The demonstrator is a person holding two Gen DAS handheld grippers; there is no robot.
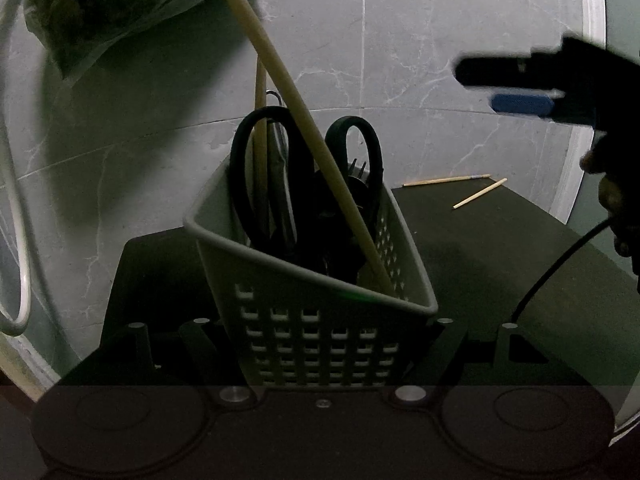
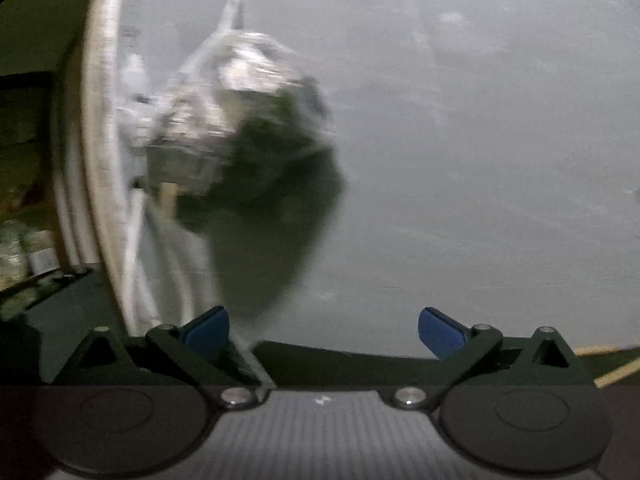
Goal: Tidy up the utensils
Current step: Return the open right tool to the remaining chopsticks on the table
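Note:
In the left wrist view a grey perforated utensil basket [image 1: 316, 332] sits between my left gripper's [image 1: 320, 344] fingers, which are shut on it. It holds black-handled scissors [image 1: 280, 168], a dark fork [image 1: 357, 172] and two long wooden sticks [image 1: 280, 68]. Two loose wooden chopsticks [image 1: 478, 192] lie on the dark table [image 1: 500, 264] at the far right. My right gripper [image 1: 516, 88] hovers above them, blurred. In the right wrist view my right gripper [image 2: 324, 332] is open and empty, its blue pads [image 2: 440, 332] wide apart, facing the wall.
A clear plastic bag of dark contents [image 1: 108, 4] hangs on the grey marble wall at upper left; it also shows blurred in the right wrist view [image 2: 240, 128]. A white pipe [image 1: 16, 216] runs down the left edge. A black cable [image 1: 560, 264] hangs at right.

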